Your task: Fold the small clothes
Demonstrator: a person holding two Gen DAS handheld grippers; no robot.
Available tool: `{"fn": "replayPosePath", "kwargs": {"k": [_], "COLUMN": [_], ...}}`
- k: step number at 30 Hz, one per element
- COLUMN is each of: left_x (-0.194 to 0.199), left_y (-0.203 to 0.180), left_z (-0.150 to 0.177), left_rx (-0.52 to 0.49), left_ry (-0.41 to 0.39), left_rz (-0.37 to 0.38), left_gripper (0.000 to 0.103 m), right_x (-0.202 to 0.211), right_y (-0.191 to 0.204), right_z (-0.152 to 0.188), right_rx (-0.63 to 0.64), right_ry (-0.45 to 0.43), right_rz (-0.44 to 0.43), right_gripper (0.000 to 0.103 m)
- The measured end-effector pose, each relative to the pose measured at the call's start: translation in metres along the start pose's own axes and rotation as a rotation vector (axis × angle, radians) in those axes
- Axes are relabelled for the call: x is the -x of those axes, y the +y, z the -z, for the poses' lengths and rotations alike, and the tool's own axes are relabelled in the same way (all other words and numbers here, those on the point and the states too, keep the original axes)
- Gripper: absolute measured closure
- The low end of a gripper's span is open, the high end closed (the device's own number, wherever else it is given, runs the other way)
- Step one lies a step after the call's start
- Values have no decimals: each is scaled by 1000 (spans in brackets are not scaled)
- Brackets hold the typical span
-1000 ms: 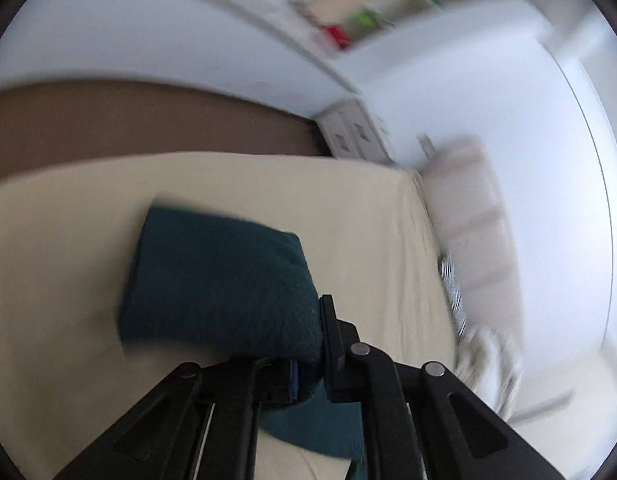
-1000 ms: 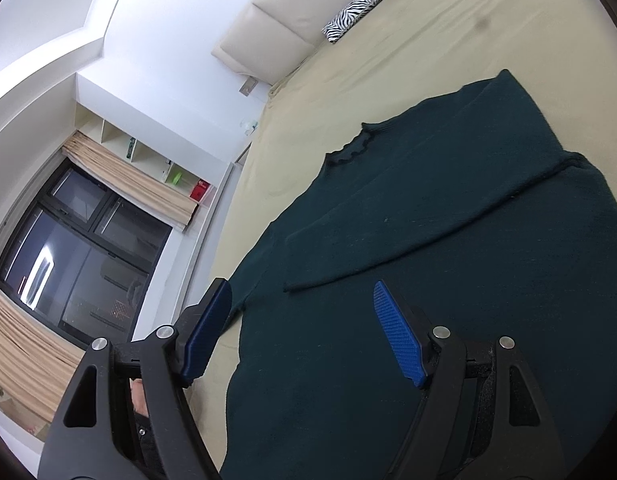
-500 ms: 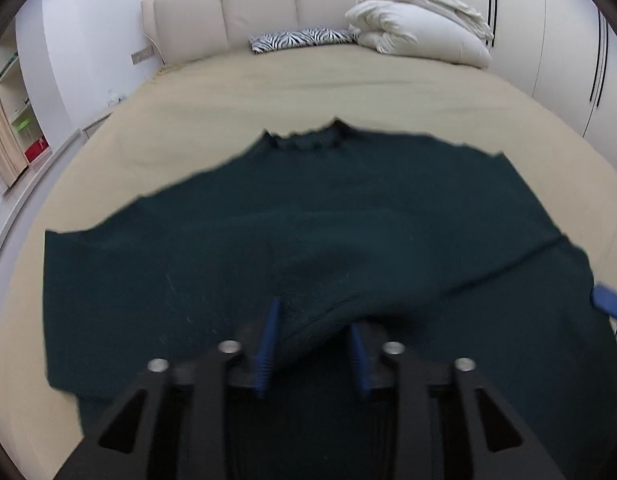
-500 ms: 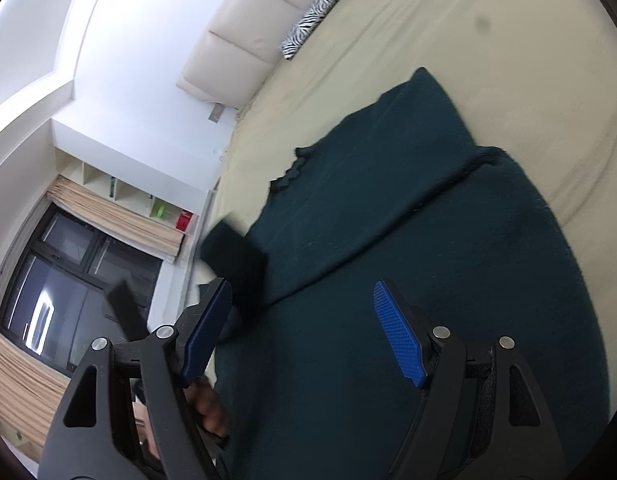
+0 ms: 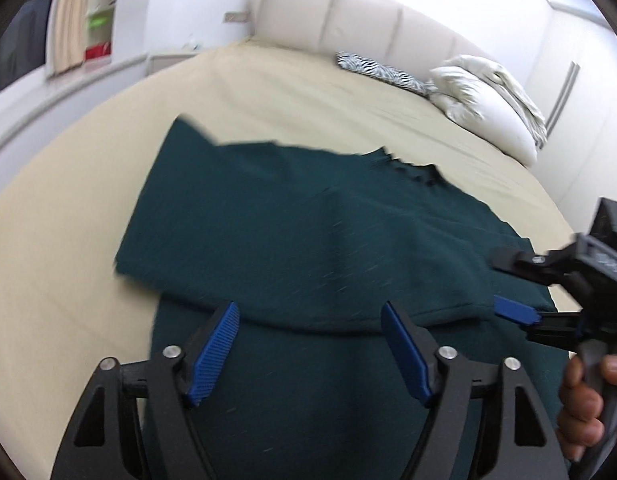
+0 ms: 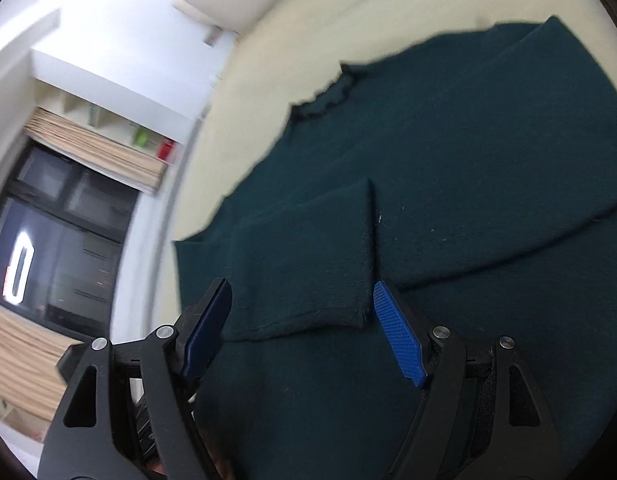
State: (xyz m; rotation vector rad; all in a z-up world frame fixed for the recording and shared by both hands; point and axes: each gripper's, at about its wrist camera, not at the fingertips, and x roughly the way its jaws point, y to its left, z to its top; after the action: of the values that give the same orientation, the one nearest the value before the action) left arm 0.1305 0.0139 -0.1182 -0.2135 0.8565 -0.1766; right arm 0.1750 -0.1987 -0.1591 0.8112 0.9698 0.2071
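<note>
Sweater (image 5: 308, 248) spread on beige bed (image 5: 268, 92)

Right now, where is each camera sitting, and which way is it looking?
Left wrist: sits on the left tool, looking across the dark green sweater toward the headboard and white pillows; its open blue fingers, the right tool and a hand show.
Right wrist: sits on the right tool, looking down at the folded-in sleeve, with the window at the side; its own open fingers show.
Shared: the sweater, the beige bed, the zebra cushion.
</note>
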Motion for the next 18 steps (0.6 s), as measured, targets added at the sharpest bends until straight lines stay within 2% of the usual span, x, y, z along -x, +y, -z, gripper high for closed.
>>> {"fn": "replayPosePath", "kwargs": {"k": [3, 5, 6, 7, 8, 9, 10, 15, 18], "left_x": [3, 3, 4, 5, 6, 6, 7, 15, 23], "left_y": [13, 17, 19, 20, 23, 24, 27, 38, 43], "left_z": [7, 9, 9, 9, 8, 8, 8, 12, 12], "left_rx": [27, 39, 44, 52, 65, 73, 85, 126, 161], "left_ry": [-8, -9, -12, -16, -19, -19, -20, -25, -32], "left_rz": [19, 31, 36, 42, 48, 52, 55, 61, 72], "left_gripper": [31, 34, 35, 35, 36, 36, 36, 39, 41], "right_x": [-24, -28, -28, -27, -25, -21, -21, 14, 34], "right_y": [-1, 2, 4, 5, 6, 7, 12, 24, 12], "right_z": [-2, 1, 1, 0, -1, -2, -2, -20, -42], "right_rx": [-13, -6, 4, 15, 22, 39, 57, 124, 114], "right_ry": [34, 15, 14, 23, 28, 23, 17, -57, -93], "right_rz": [84, 79, 92, 110, 115, 119, 129, 110, 125], "right_gripper": [34, 49, 67, 76, 80, 91, 94, 95, 95]}}
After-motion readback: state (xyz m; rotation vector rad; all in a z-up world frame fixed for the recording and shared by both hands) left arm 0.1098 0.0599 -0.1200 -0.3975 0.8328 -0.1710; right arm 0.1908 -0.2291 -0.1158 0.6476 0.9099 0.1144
